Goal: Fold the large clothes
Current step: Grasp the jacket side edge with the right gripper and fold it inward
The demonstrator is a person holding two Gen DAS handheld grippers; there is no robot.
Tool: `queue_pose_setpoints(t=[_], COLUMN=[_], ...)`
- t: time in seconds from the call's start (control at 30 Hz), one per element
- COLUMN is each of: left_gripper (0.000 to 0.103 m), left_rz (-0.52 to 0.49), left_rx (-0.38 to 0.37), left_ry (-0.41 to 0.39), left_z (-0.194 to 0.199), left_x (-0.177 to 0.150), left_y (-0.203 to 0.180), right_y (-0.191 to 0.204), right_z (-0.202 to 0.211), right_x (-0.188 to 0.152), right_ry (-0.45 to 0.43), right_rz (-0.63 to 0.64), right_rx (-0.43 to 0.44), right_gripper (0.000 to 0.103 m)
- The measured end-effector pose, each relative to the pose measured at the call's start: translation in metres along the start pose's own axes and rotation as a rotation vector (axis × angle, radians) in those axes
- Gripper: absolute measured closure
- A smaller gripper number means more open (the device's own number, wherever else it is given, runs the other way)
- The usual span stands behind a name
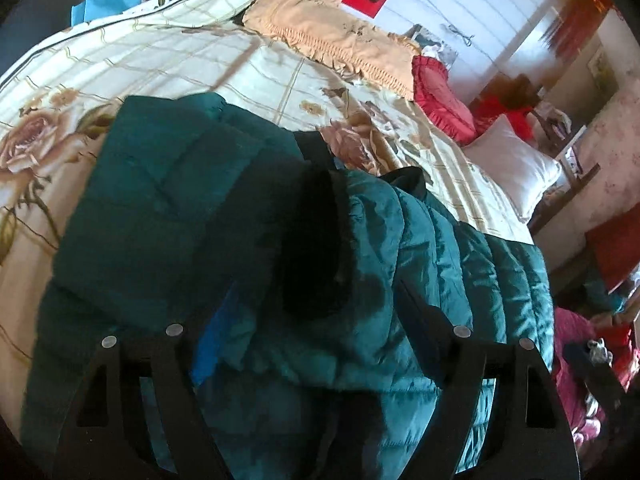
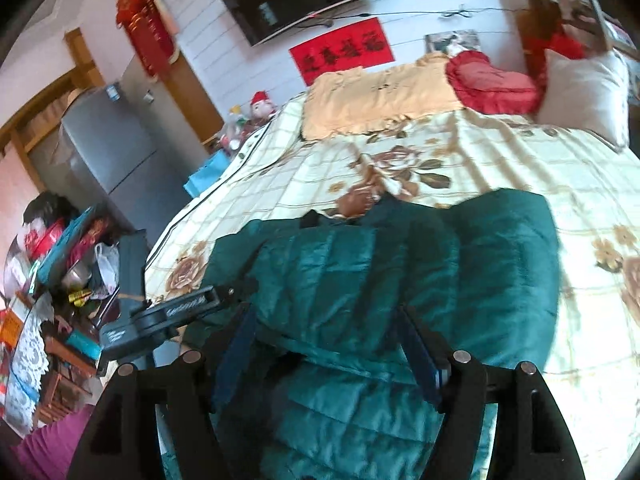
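Jacket: teal quilted jacket [image 1: 224, 216] is lying folded on the floral bed [image 1: 168, 64].
Left gripper [image 1: 316, 312]: jaws standing spread, pinching nothing.
Right gripper [image 2: 324, 340]: jaws standing spread above the jacket.

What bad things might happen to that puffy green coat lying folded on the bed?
The green quilted coat is thick and slippery-looking, so its folded sleeve may spring back open. Both the left tool and the right tool are open above it, so nothing pins the fold down. The coat's near part lies by the flowered bedspread's edge, so it might slide off.
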State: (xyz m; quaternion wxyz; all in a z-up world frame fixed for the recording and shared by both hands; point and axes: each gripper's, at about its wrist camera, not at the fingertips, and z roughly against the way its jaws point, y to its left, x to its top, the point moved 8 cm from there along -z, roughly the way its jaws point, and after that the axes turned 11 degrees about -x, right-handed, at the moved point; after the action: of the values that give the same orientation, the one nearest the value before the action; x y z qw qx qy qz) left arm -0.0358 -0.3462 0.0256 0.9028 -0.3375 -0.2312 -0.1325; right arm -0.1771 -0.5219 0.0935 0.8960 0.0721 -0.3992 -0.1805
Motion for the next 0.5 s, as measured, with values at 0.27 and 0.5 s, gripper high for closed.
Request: queue_pose_setpoints(t=[0.27, 0.5], left_gripper=[0.081, 0.084], left_rz=[-0.026, -0.042], left_rx=[-0.039, 0.007], left_ry=[0.019, -0.105], left_z=[-0.011, 0.054], left_x=[0.002, 0.033], left_y=[-0.009, 0.024], right_y=[-0.044, -0.057], right_z=[0.020, 0.022], right_x=[-0.005, 0.005], right_ry=[-0.018, -0.042], right_rz=[-0.103, -0.117], right_rx=[-0.045, -0.115], right_gripper=[0.034, 0.033])
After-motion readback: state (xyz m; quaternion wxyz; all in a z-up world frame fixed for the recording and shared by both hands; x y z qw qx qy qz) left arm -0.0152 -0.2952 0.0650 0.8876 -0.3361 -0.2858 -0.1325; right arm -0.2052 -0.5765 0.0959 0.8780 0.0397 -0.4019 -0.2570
